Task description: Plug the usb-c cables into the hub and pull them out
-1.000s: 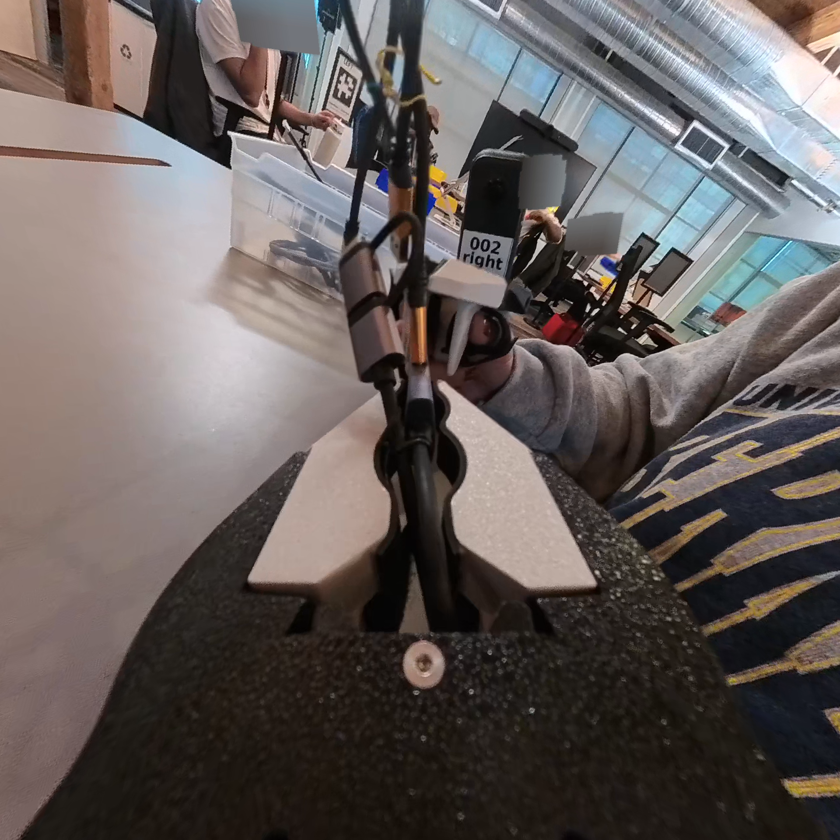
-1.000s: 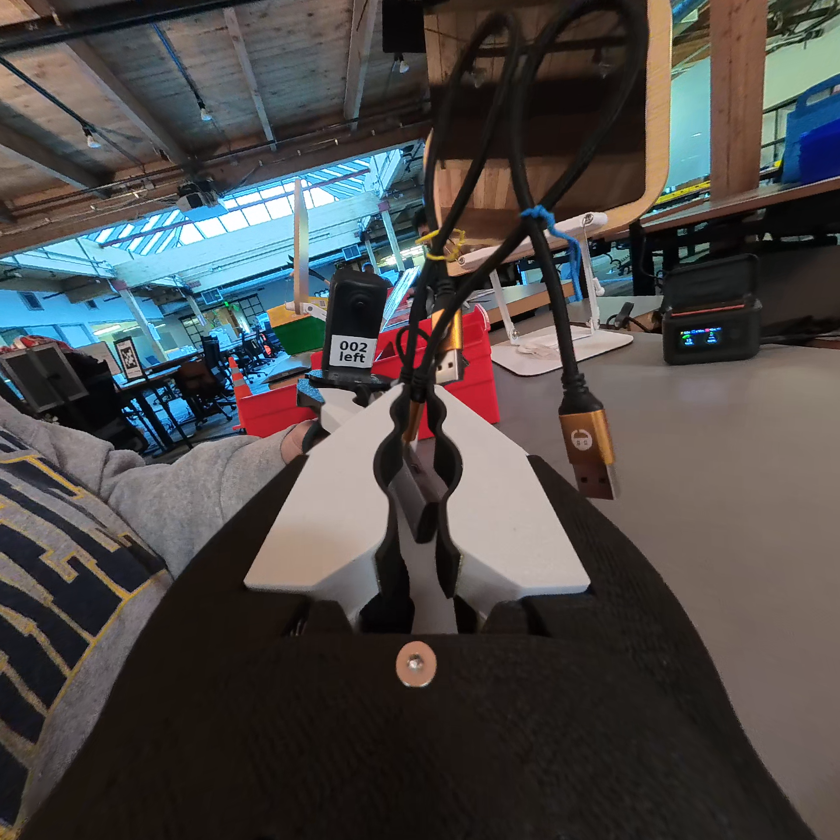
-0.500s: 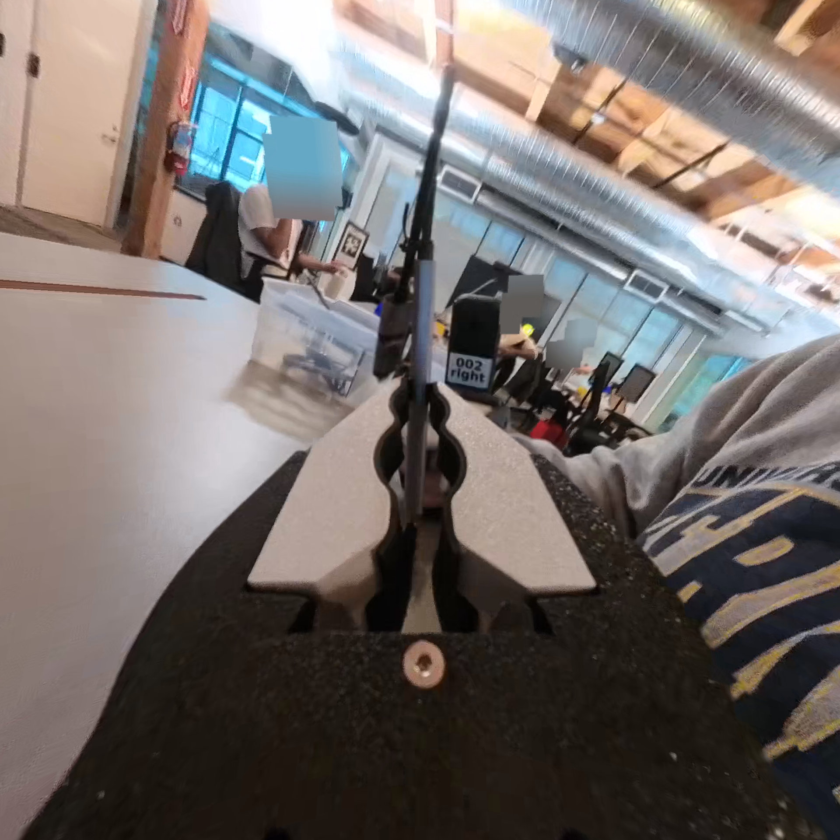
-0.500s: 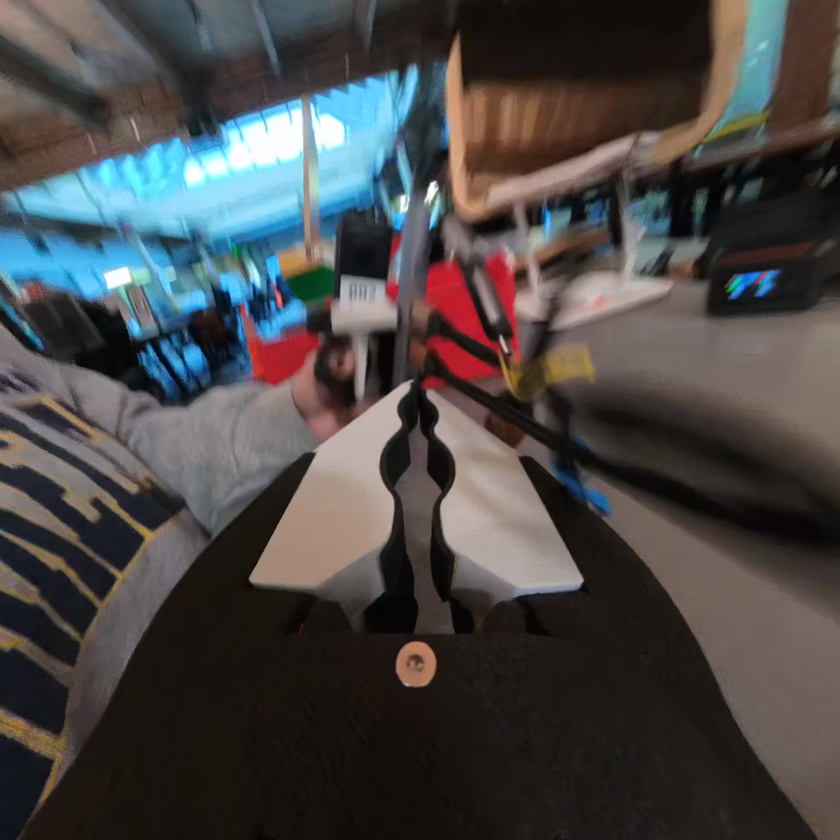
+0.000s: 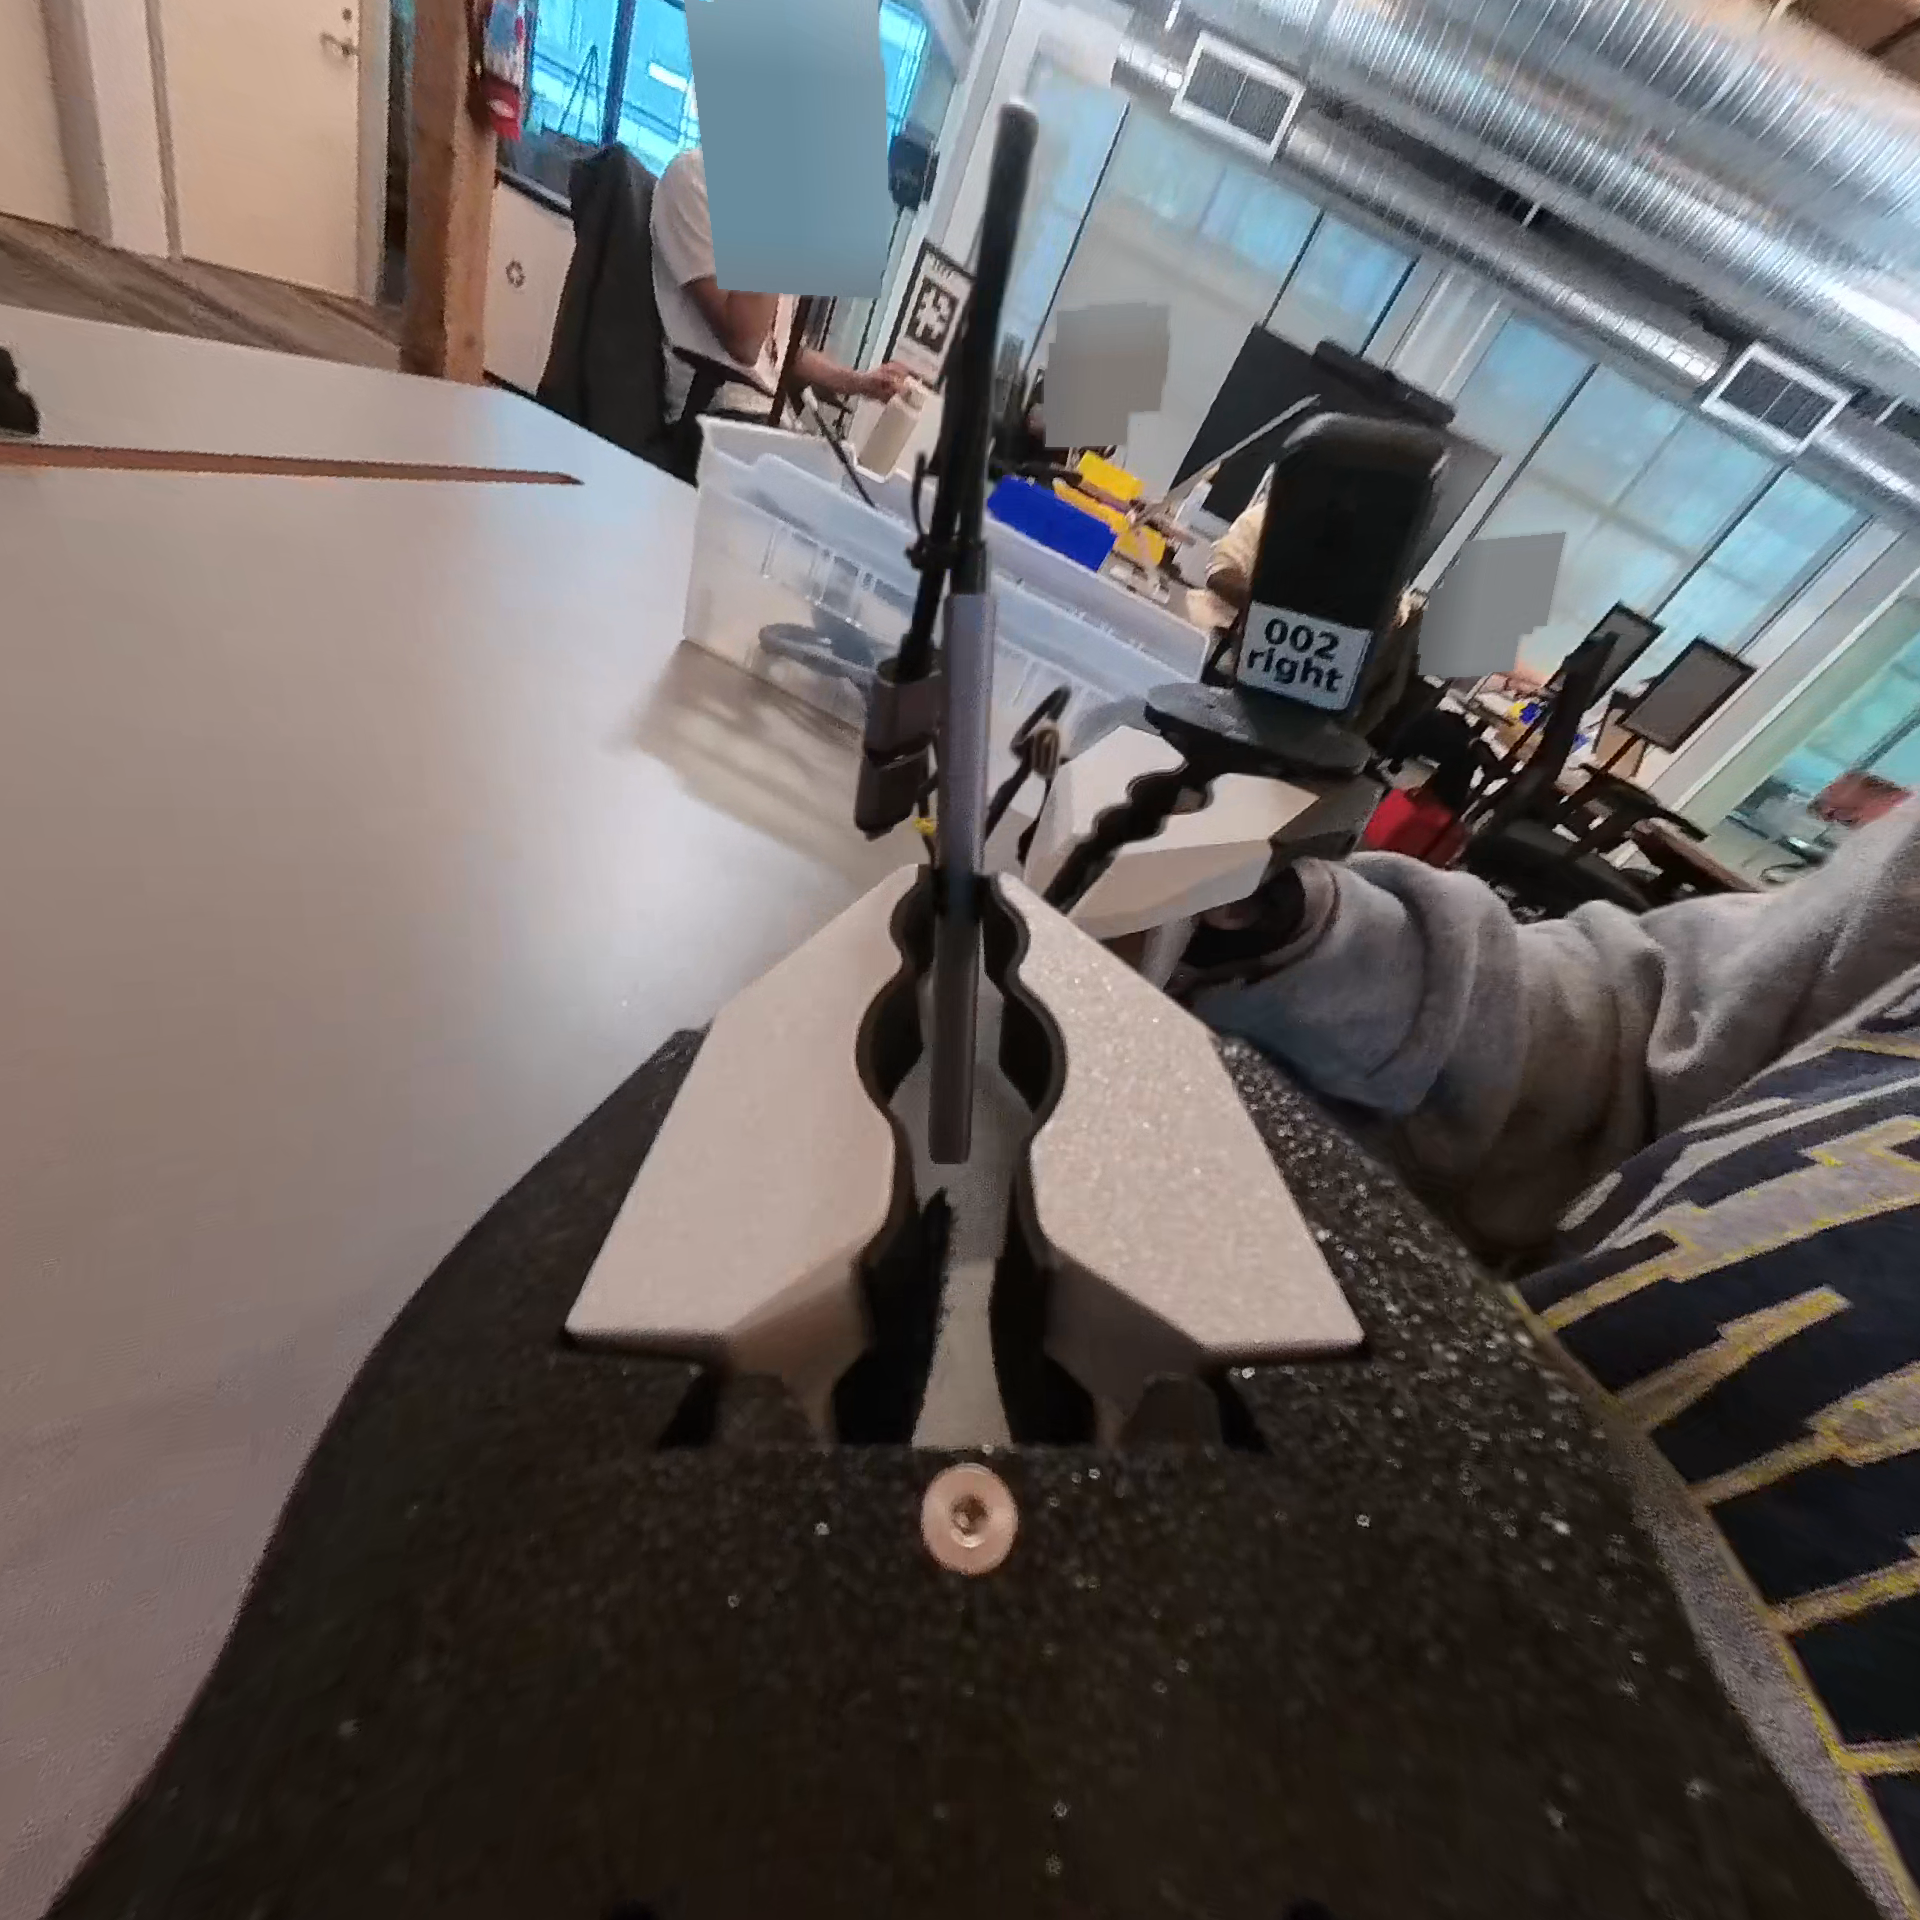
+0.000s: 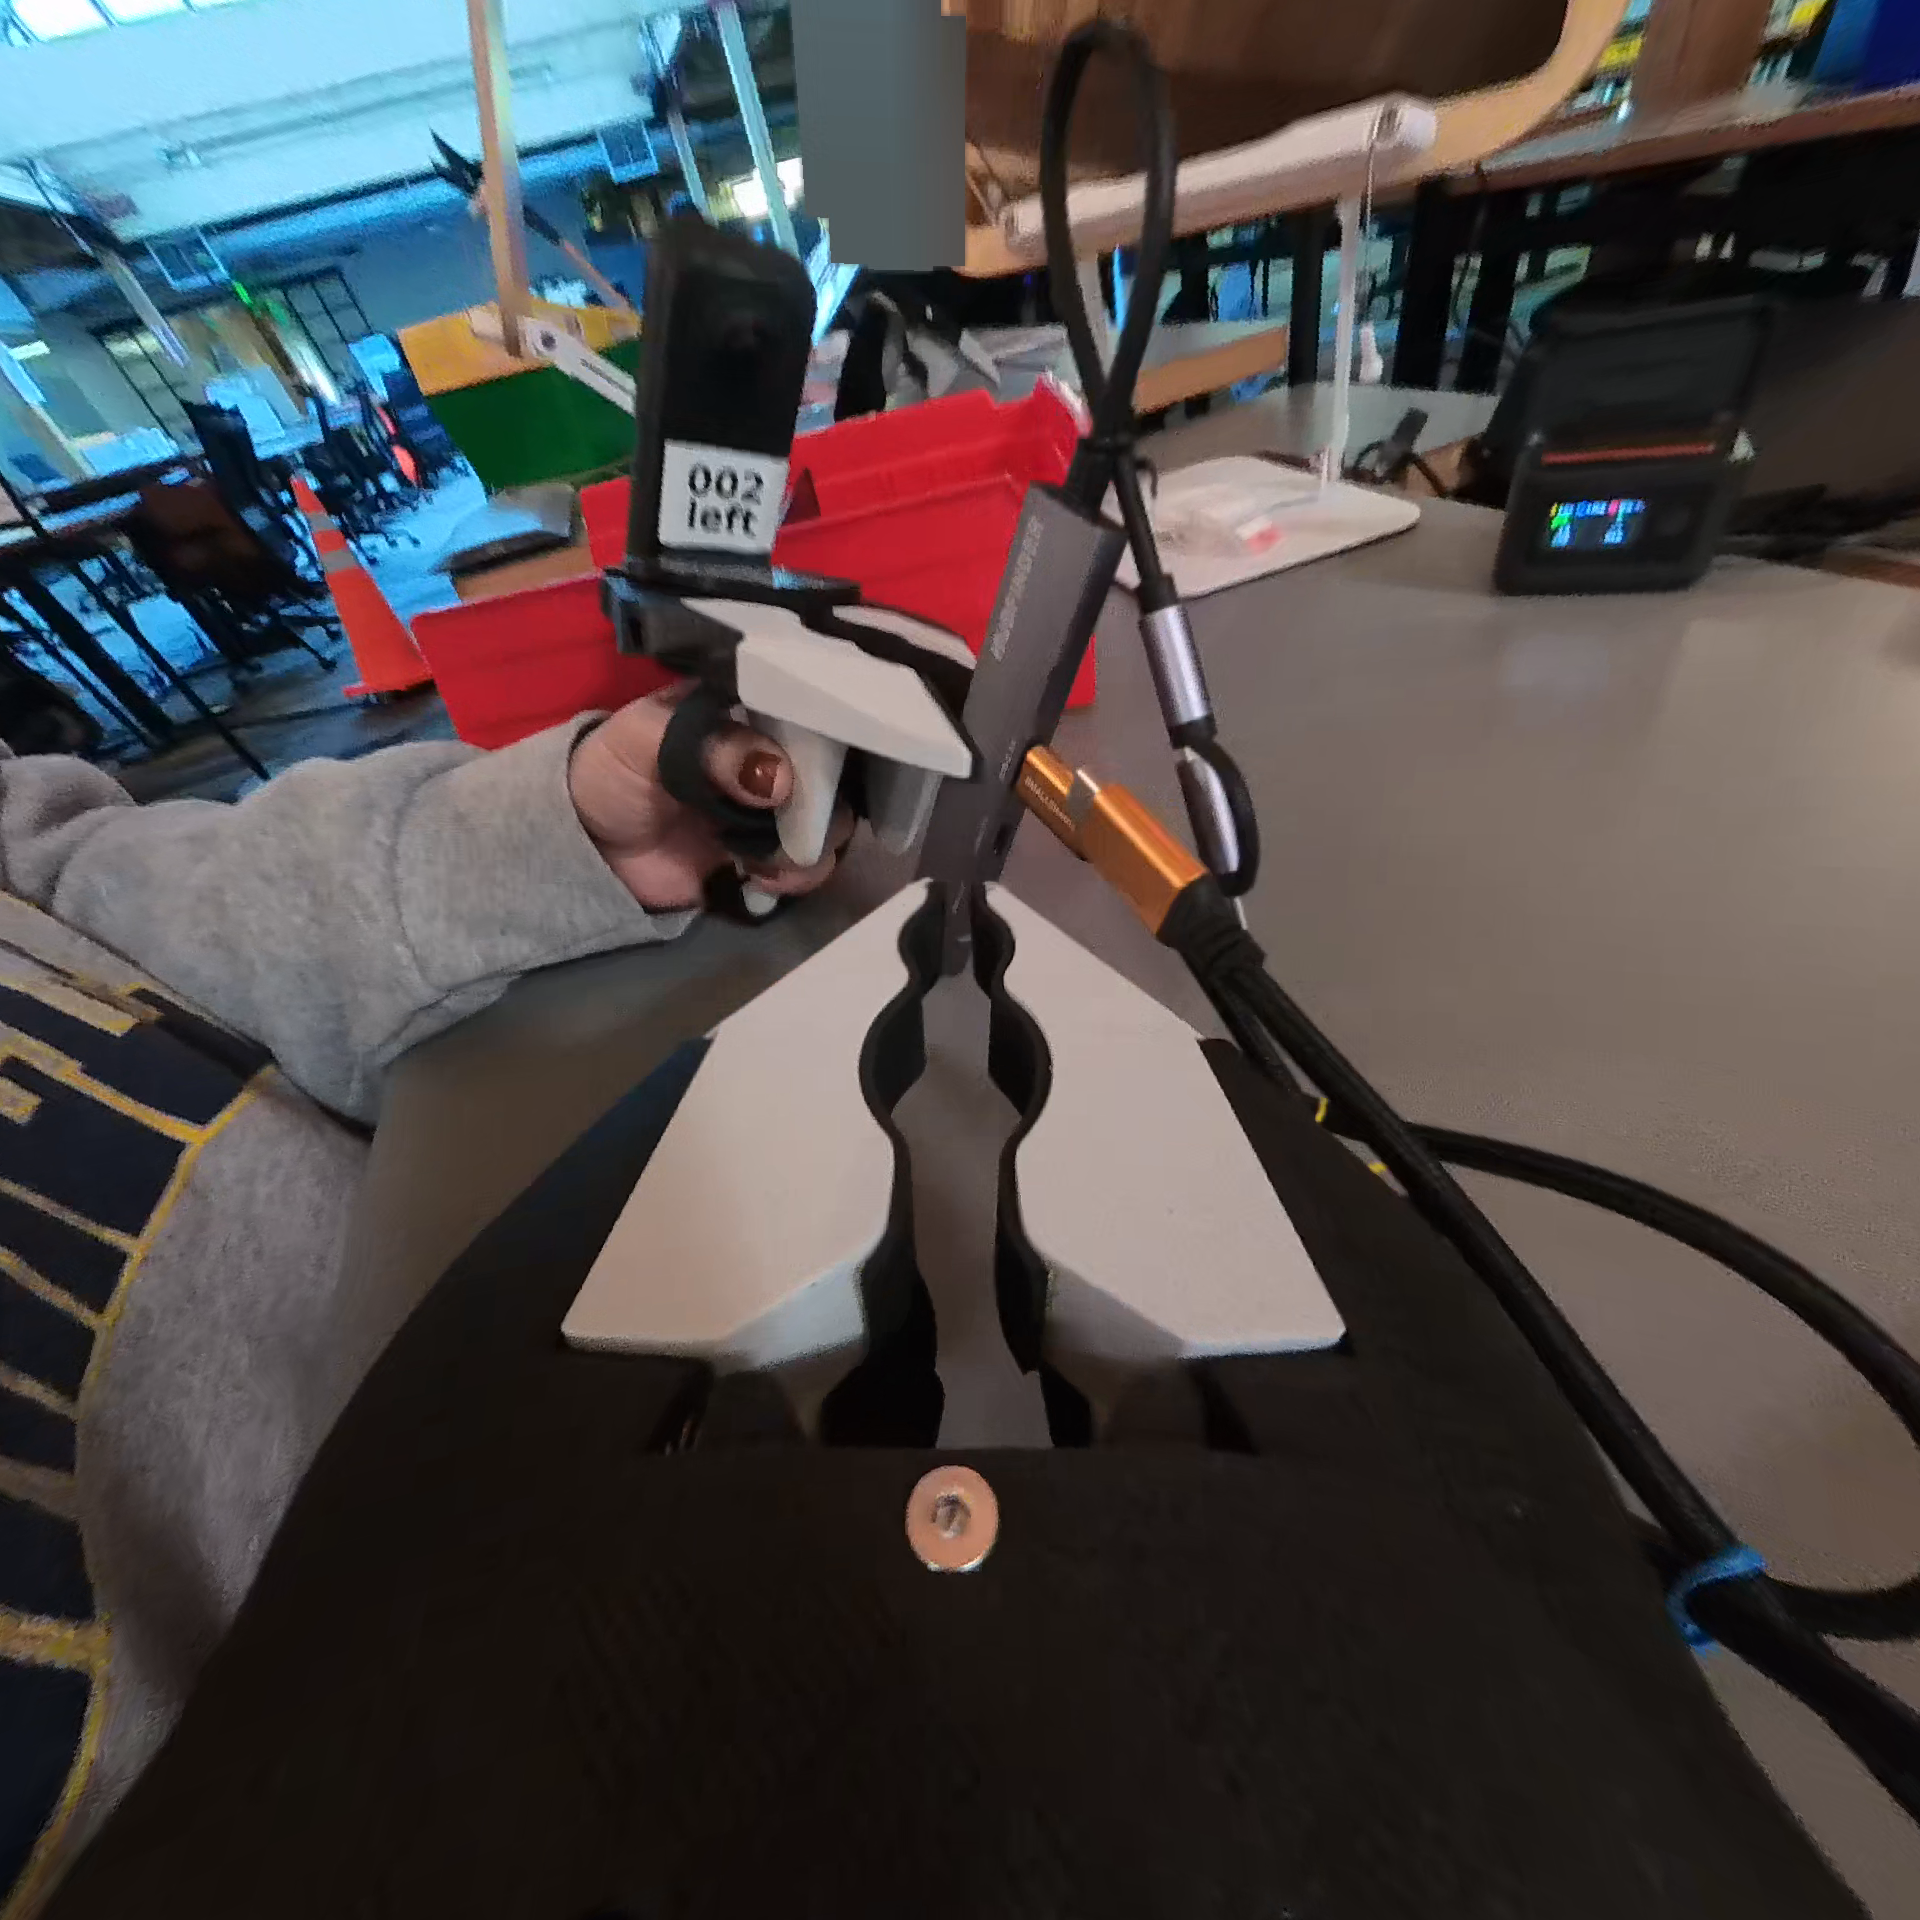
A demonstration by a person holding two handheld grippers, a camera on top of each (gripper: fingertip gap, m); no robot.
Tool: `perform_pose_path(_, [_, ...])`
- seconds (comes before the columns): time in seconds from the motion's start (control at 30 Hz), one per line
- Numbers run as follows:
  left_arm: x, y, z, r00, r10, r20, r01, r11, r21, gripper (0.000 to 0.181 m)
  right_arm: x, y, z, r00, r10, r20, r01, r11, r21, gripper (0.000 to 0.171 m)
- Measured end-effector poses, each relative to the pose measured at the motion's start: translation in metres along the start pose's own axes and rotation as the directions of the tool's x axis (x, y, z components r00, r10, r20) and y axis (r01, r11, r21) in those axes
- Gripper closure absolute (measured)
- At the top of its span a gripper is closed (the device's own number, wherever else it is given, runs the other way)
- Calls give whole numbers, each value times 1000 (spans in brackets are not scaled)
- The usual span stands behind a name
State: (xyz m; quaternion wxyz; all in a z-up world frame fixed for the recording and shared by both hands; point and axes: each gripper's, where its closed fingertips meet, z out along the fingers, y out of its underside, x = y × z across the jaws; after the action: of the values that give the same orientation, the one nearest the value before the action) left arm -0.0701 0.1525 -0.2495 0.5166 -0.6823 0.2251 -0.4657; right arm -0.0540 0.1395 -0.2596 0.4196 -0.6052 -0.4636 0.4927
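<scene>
Your left gripper (image 5: 961,883) has its jaws clamped on the slim grey metal hub (image 5: 961,727), holding it upright and clear of the pale grey table (image 5: 312,831). The hub's own black lead runs up out of its top end, loops over and hangs down, ending in a silver plug (image 6: 1174,665) beside the hub.

An orange metal-shelled plug (image 6: 1112,826) sits in a port on the hub's side edge. Its black braided cable (image 6: 1455,1226) trails down past your right gripper (image 6: 956,904) onto the table.

The right jaws are nearly together, with the hub's lower end right at their tips. A dark sliver shows in the gap, but you cannot tell whether they are pinching it or only touching.

Step in hand, as I read it: one cable is plugged in, so the insert looks done for this port and the pull-out comes next.

Next move calls for:
- Keep the left clamp firm on the hub.
- Free the right jaws and shift them onto the orange shell, not the braided cable.
- Pull straight along the port axis, without twisting.

The cable's slack is on the table, so it should not tug back.
</scene>
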Motion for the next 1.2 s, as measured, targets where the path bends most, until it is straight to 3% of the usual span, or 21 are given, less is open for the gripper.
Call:
perform_pose_path(0.2, [-10, 10, 4, 997, -2, 71, 7, 998, -70, 174, -7, 20, -2, 996, 80, 50, -73, 988, -133, 164])
perform_pose_path(0.47, [-11, 15, 6, 997, -8, 73, 16, 994, -105, 175, -42, 50, -22, 966, 163, 200, -55, 888, -457, 152])
perform_pose_path(0.6, [-3, 21, 8, 999, 31, 28, -27, 988, -149, 175, -20, 20, -17, 993, 46, 106, -11, 951, -310, 156])
perform_pose_path(0.67, [2, 22, 9, 999, 48, 4, -47, 986, -159, 174, 0, -1, -16, 1000, 8, 3, -8, 976, -218, 148])
perform_pose_path(0.73, [8, 25, 10, 997, 66, -33, -70, 982, -173, 174, 10, -8, -13, 999, -16, -48, 5, 977, -215, 142])
perform_pose_path(0.83, [17, 26, 9, 991, 106, -87, -120, 977, -176, 174, 4, -10, -2, 1000, 3, 15, 0, 971, -238, 143])
perform_pose_path(0.97, [20, 24, 6, 986, 123, -109, -139, 978, -156, 175, -4, -13, 5, 995, -45, 91, 66, 967, -244, 158])
perform_pose_path(1.2, [23, 28, 9, 984, 121, -129, -144, 973, -181, 167, -11, -7, 7, 964, -217, 153, 257, 908, -332, 162])
